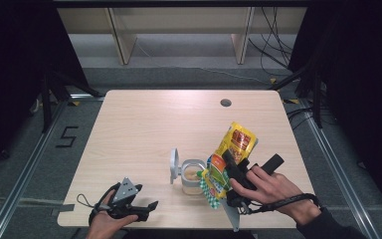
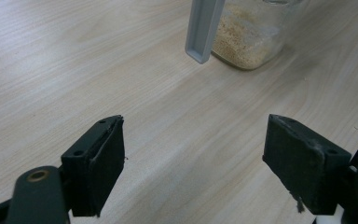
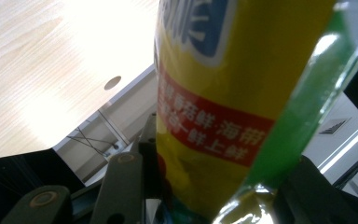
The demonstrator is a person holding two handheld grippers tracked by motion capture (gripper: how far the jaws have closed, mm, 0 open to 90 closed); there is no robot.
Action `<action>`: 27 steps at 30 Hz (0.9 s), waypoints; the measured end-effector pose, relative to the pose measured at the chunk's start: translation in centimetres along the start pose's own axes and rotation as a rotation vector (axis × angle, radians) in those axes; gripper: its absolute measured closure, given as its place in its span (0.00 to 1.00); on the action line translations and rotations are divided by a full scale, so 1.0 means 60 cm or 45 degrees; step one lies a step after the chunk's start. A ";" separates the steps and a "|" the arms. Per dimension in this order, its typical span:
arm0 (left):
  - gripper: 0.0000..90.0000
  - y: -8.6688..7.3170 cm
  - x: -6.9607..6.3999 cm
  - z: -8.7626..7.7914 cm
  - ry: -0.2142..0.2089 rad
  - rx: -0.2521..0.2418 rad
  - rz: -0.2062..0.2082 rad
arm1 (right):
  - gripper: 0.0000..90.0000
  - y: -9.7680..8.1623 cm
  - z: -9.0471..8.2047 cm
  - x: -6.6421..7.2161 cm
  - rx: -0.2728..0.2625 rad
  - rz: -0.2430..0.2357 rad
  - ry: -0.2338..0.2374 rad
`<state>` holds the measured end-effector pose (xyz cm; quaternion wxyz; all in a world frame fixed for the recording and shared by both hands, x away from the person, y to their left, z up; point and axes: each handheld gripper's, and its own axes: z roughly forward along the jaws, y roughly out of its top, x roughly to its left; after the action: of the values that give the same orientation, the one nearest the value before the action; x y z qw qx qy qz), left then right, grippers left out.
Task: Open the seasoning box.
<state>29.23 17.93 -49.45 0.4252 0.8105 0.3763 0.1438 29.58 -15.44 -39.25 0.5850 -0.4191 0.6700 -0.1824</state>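
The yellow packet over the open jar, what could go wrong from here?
1. The yellow packet is tilted with its mouth beside the jar opening, so contents could land on the table.
2. The left gripper sits open, away from the jar; nothing steadies it, so a bump could tip it.

On the pale wooden table (image 1: pixel 144 124) a clear glass jar of tan granules (image 1: pixel 193 177) stands near the front edge, right of centre, its grey hinged lid (image 1: pixel 174 166) upright on its left side. Just right of the jar, a yellow printed foil packet (image 1: pixel 229 157) is clamped in the right gripper (image 1: pixel 236 172), tilted over the jar's right rim. The left gripper (image 1: pixel 138 210) rests at the front-left edge, well left of the jar, jaws apart. A round cable hole (image 1: pixel 225 103) lies toward the table's back edge, behind the packet
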 end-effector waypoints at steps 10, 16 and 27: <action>0.22 0.000 0.001 -0.001 0.001 0.002 0.003 | 0.68 -0.004 0.007 -0.002 -0.002 -0.010 0.008; 0.22 0.000 0.002 -0.001 0.004 0.016 0.015 | 0.68 -0.008 0.011 -0.005 -0.001 -0.033 0.001; 0.22 0.000 0.002 -0.001 0.006 0.009 0.015 | 0.68 -0.008 0.011 -0.002 0.000 -0.013 0.013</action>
<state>29.28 18.05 -49.39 0.4205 0.8139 0.3731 0.1469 30.37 -15.48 -39.00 0.5806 -0.4218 0.6707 -0.1873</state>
